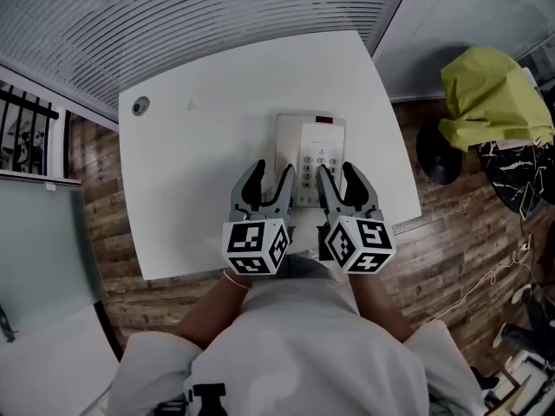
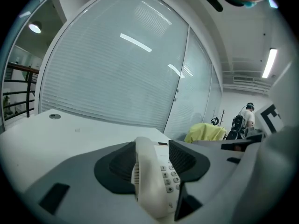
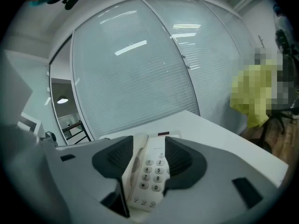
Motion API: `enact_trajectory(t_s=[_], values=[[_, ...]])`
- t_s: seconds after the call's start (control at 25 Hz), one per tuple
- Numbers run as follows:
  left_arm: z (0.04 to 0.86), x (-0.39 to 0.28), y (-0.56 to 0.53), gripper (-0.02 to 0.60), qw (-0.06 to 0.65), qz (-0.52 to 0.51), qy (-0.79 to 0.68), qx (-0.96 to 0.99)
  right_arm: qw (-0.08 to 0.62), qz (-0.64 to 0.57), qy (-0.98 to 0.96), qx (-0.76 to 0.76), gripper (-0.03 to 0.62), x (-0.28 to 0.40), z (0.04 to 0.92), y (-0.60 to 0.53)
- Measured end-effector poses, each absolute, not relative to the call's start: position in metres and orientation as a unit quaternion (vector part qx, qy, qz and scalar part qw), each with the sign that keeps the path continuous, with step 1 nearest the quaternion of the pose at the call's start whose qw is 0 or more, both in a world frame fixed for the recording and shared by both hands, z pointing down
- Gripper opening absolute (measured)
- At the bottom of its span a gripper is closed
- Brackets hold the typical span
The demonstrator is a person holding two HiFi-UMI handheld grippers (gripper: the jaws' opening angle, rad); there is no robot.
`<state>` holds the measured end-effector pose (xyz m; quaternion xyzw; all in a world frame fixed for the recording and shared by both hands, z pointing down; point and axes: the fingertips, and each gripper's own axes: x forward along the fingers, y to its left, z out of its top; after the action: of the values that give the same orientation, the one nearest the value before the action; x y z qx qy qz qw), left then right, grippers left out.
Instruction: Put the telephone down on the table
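Note:
A cream desk telephone [image 1: 310, 157] with handset and keypad lies flat on the white table [image 1: 199, 154], near its front edge. My left gripper [image 1: 267, 183] hovers over the phone's near left corner and my right gripper [image 1: 341, 183] over its near right part. Both stand open, their pads clear of the phone. In the left gripper view the telephone [image 2: 156, 181] shows through the gap of the left gripper [image 2: 153, 162]. In the right gripper view the telephone [image 3: 149, 176] shows likewise past the right gripper [image 3: 148, 161]. Its near end is hidden under the jaws.
A round cable grommet [image 1: 140, 106] sits at the table's far left corner. A glass wall with blinds [image 2: 121, 69] runs behind the table. A yellow cloth on a chair [image 1: 490, 98] stands to the right on the wooden floor [image 1: 451, 250]. A person [image 2: 247, 115] stands far off.

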<state>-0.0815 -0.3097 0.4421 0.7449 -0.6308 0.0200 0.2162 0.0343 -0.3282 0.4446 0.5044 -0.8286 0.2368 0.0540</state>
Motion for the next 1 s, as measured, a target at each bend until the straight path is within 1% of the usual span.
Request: enact_trajectory(t_s=[0.04, 0.12, 0.24, 0.36, 0.44, 0.64, 0.84, 0.92, 1.0], values=[[0.437, -0.081, -0.309, 0.221, 0.221, 0.011, -0.628, 0.747, 0.047, 0.229, -0.832, 0.503, 0.224, 0.033, 0.437, -0.327], [0.424, -0.079, -0.309, 0.199, 0.228, -0.008, -0.619, 0.751, 0.031, 0.22, -0.839, 0.497, 0.165, 0.029, 0.425, -0.323], [0.404, -0.076, -0.307, 0.189, 0.216, -0.027, -0.614, 0.759, 0.015, 0.203, -0.844, 0.496, 0.106, 0.026, 0.41, -0.317], [0.388, -0.073, -0.306, 0.153, 0.203, -0.04, -0.612, 0.763, 0.006, 0.18, -0.848, 0.499, 0.087, 0.023, 0.396, -0.314], [0.38, -0.074, -0.306, 0.11, 0.191, -0.041, -0.619, 0.761, -0.003, 0.171, -0.85, 0.499, 0.077, 0.021, 0.386, -0.312], [0.368, -0.075, -0.304, 0.035, 0.17, -0.04, -0.625, 0.761, -0.014, 0.161, -0.85, 0.502, 0.054, 0.018, 0.368, -0.309], [0.361, -0.072, -0.3, 0.005, 0.16, -0.042, -0.617, 0.769, -0.031, 0.186, -0.851, 0.491, 0.037, 0.015, 0.366, -0.307], [0.357, -0.068, -0.298, 0.005, 0.153, -0.04, -0.61, 0.777, -0.038, 0.195, -0.852, 0.485, 0.035, 0.013, 0.365, -0.304], [0.356, -0.068, -0.296, 0.005, 0.149, -0.034, -0.607, 0.78, -0.033, 0.18, -0.854, 0.487, 0.035, 0.01, 0.363, -0.302]])
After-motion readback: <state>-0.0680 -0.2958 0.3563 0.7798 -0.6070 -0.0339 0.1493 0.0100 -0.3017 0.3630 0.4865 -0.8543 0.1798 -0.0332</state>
